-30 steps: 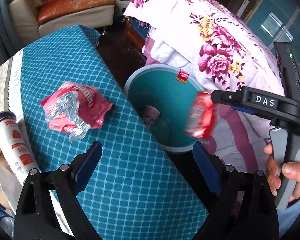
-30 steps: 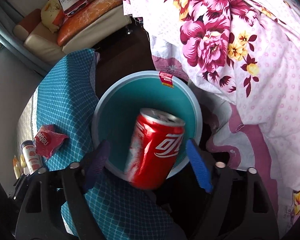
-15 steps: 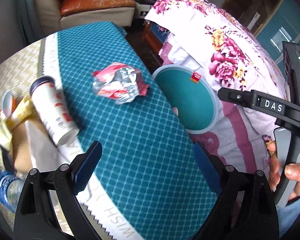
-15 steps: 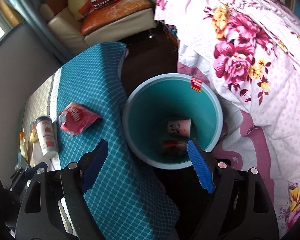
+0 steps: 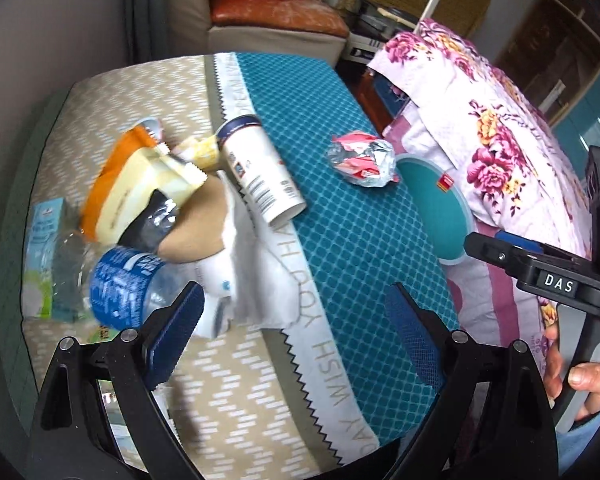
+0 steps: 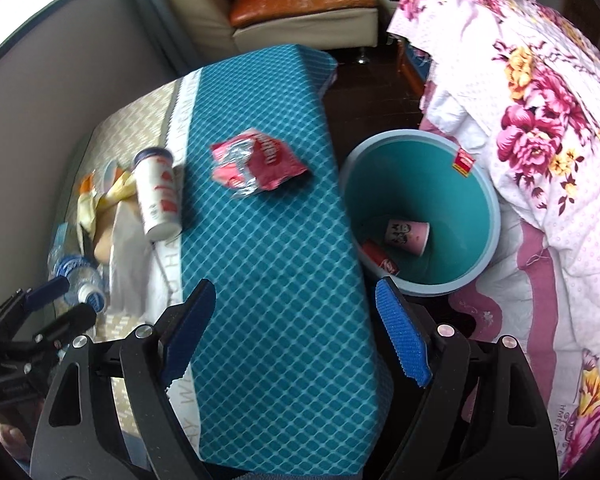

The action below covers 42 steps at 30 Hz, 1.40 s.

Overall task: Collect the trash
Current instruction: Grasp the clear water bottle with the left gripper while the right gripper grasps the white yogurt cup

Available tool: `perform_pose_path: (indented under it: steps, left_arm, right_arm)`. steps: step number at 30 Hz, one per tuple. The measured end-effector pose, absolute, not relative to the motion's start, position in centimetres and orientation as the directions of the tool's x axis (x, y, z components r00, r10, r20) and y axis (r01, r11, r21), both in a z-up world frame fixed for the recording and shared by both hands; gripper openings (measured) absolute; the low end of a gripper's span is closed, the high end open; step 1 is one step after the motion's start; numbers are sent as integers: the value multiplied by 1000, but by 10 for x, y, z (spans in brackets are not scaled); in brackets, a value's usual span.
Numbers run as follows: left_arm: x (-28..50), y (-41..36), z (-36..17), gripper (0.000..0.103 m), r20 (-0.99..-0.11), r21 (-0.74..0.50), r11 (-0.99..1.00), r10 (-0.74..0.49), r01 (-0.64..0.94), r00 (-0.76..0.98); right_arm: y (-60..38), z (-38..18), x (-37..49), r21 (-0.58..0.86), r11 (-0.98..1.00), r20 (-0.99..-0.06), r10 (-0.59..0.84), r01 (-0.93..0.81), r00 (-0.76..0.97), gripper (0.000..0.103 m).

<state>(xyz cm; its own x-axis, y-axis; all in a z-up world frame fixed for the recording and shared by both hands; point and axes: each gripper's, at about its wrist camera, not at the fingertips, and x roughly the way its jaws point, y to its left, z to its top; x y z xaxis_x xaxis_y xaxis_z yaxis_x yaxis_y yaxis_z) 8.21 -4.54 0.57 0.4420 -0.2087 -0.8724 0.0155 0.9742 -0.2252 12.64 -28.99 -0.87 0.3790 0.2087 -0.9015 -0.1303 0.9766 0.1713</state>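
Between pickups: both hand-held grippers, left [image 5: 294, 336] and right [image 6: 296, 330], jaws apart, empty. Cola can [image 6: 380, 261] already in bin [image 6: 494, 216]; next, reach crumpled red wrapper [image 6: 256, 162] on counter [image 6: 276, 280], pinch gently

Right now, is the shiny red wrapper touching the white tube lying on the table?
Apart. The right wrist view shows bare blue cloth between the red wrapper and the white tube.

Left gripper [image 5: 292, 332] and right gripper [image 6: 296, 332]: black frames, blue textured pads, silver screws; white "DAS" label at 3 o'clock.
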Motion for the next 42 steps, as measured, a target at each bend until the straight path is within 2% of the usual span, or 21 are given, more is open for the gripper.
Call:
perform_pose_path:
  steps: [9, 19, 35, 37, 38, 40, 42]
  left_arm:
    - [56, 42, -7, 92, -875, -300, 928, -175, -222, 451]
    - [55, 104, -33, 92, -853, -453, 780, -238, -432, 465]
    - [92, 101, -65, 92, -855, -474, 753, -272, -455, 441]
    - [93, 99, -66, 91, -848, -472, 772, -266, -425, 458]
    - [92, 98, -65, 85, -844, -467, 787, -260, -404, 469]
    - [91, 94, -61, 84, -837, -451, 823, -256, -345, 484]
    - [89, 92, -57, 84, -831, -431, 855, -251, -288, 496]
  right_arm:
    - [-246, -1, 116, 145, 967, -907, 214, -208, 362, 82]
    - [-205, -2, 112, 101, 950, -924, 200, -297, 325, 82]
    - [-169, 2, 159, 83, 936, -942, 186, -342, 281, 82]
    - [-162, 0, 167, 84, 932, -942, 190, -352, 277, 82]
    - [-158, -1, 172, 83, 930, -942, 190, -357, 276, 82]
    - [-150, -5, 180, 82, 925, -944, 192, -371, 270, 70]
    - [-143, -11, 191, 101, 921, -948, 204, -376, 244, 45]
